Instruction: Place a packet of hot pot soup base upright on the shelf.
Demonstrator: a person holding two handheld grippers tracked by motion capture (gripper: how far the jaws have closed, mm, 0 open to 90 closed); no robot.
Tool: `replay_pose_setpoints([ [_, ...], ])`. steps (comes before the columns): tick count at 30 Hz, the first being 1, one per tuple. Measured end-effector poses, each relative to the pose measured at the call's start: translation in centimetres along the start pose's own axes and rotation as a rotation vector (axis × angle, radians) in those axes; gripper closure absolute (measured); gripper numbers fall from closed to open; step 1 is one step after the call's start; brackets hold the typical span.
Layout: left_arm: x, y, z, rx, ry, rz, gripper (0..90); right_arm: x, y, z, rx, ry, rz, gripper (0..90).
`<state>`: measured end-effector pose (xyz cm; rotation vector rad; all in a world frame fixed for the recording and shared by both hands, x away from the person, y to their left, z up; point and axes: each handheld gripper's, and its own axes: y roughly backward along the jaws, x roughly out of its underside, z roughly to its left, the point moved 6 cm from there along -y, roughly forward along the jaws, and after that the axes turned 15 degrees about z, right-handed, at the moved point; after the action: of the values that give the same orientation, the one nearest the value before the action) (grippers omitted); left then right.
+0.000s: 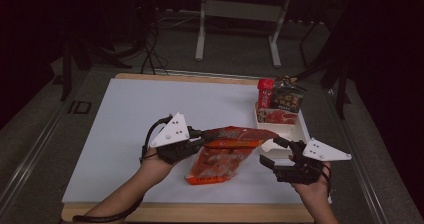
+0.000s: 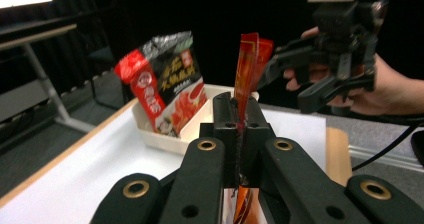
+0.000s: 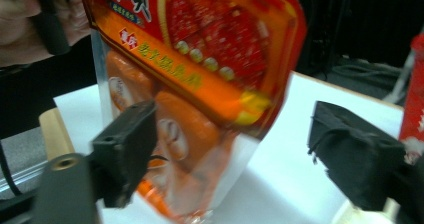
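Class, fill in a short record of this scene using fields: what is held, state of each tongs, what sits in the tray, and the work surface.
Held item: orange-red snack bag, lifted off the table by one edge
Left tongs: shut on the bag's edge
Right tongs: open, beside the bag, not gripping it
Tray: white, at the table's right side, holding a red-and-black packet standing upright
Surface: white table with a wooden rim

dark lab, white worktable (image 1: 150,114), metal stand (image 1: 240,14), cables (image 1: 150,54)
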<state>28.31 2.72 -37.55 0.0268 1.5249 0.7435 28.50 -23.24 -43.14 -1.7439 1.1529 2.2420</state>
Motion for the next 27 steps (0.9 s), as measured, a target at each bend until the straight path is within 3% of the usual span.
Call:
replay_pose_setpoints([
  [4, -0.4, 0.5, 0.4, 0.004, 0.004, -0.022, 90.0, -0.8, 0.1, 0.1, 0.003, 0.018, -0.004, 22.7],
  [11, -0.9, 1.4, 0.8, -0.003, -0.013, -0.053, 90.0, -1.7, -0.5, -0.6, -0.005, -0.008, -0.016, 22.4],
  [17, -1.9, 2.3, -0.1, 0.040, -0.037, -0.099, 90.0, -2.7, -1.3, -0.4, -0.070, -0.009, -0.026, 29.2],
  [18, -2.0, 2.3, -0.2, 0.046, -0.027, -0.095, 90.0, -2.9, -1.4, -0.4, -0.090, -0.013, -0.031, 31.4],
  [19, -2.0, 2.3, -0.2, 0.039, -0.017, -0.099, 90.0, -3.2, -1.4, -0.3, -0.110, -0.014, -0.040, 38.5],
  [21, -2.1, 2.4, -0.3, 0.064, 0.002, -0.103, 90.0, -3.5, -1.3, 0.2, -0.169, 0.003, -0.055, 49.7],
  [22, -2.0, 2.5, -0.4, 0.063, 0.002, -0.108, 90.0, -3.6, -1.3, 0.4, -0.184, 0.023, -0.051, 57.9],
  [24, -1.9, 2.7, -0.5, 0.069, 0.011, -0.118, 90.0, -3.6, -1.1, 0.6, -0.197, 0.045, -0.046, 65.1],
  [27, -1.8, 2.9, -0.3, 0.096, 0.042, -0.127, 90.0, -3.6, -0.6, 0.7, -0.275, 0.013, -0.071, 73.8],
])
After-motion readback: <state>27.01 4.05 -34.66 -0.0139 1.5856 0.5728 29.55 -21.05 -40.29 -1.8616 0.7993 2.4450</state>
